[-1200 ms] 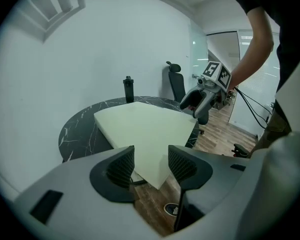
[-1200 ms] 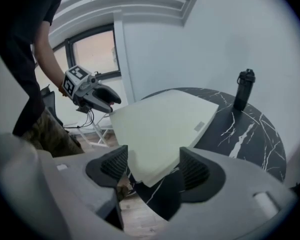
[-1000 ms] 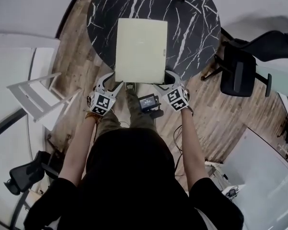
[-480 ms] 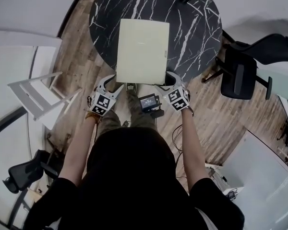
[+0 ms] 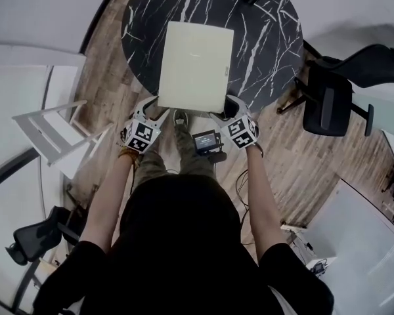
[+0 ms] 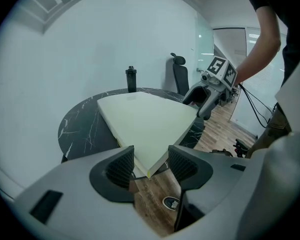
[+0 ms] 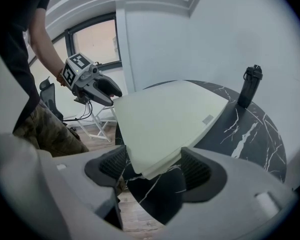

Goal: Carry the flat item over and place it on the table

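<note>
Chairs, a bottle and bare boards around us

We see a black office chair (image 5: pixel 335 90) at our right on the wooden floor (image 5: pixel 295 163), a white folding chair (image 5: pixel 52 133) at our left, and a black bottle (image 7: pixel 250 86) standing upright.

The head view is looking steeply down from above the person, taking in the whole round counter (image 5: pixel 269 38) and the floor (image 5: pixel 302 156) around it. The left gripper view is sitting low and close at one near corner of the pad (image 6: pixel 145 121), facing across it toward the right gripper (image 6: pixel 203 112). The right gripper view is looking from the other near corner toward the left gripper (image 7: pixel 113 96). All three views are sharing pad and counter; both gripper views are catching the bottle (image 6: pixel 131 79).
</note>
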### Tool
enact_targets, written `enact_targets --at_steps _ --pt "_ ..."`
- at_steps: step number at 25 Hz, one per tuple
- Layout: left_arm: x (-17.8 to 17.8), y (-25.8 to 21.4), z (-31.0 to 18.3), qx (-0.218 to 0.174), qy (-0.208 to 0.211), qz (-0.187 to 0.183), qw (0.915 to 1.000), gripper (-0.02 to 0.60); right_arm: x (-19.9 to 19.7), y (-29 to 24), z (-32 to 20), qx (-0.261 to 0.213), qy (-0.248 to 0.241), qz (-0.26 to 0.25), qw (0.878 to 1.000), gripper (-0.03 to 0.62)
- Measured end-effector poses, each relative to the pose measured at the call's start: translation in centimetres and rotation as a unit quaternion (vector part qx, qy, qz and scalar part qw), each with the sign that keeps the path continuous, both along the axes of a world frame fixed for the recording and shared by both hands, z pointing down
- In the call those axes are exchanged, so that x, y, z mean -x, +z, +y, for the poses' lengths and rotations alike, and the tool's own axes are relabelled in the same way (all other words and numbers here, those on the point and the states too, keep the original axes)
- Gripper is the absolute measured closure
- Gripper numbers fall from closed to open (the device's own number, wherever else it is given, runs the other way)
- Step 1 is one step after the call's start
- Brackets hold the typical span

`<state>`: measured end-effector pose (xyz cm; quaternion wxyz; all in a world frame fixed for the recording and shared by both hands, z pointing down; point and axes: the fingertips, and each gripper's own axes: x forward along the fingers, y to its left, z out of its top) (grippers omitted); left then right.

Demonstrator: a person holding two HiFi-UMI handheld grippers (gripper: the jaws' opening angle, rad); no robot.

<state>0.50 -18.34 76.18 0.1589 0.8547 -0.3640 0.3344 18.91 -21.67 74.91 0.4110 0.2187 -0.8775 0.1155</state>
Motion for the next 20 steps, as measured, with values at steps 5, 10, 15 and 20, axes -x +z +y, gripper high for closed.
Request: enact_targets --at_steps 5,10,15,20 --pt "-0.3 0.1 -2.1 0.006 -0.004 -0.004 1.0000 0.354 -0.3 0.2 -1.5 -0.002 0.019 0.000 1.000 0.253" --pt "-0.6 0.1 -3.6 0.009 -0.010 -0.009 0.9999 0.354 -0.4 0.0 -2.5 -0.007 0.034 -0.004 0.999 0.252" --pt "-0.9 0.0 -4.4 0.015 -0.021 -0.016 0.9995 0.354 -0.6 0.3 -3.1 -0.011 0.047 -0.006 0.999 0.252" --pt "-1.0 0.0 -5.6 0.022 -0.049 -0.020 0.9984 0.357 -0.6 0.4 -3.8 -0.012 0.068 -0.006 0.998 0.252"
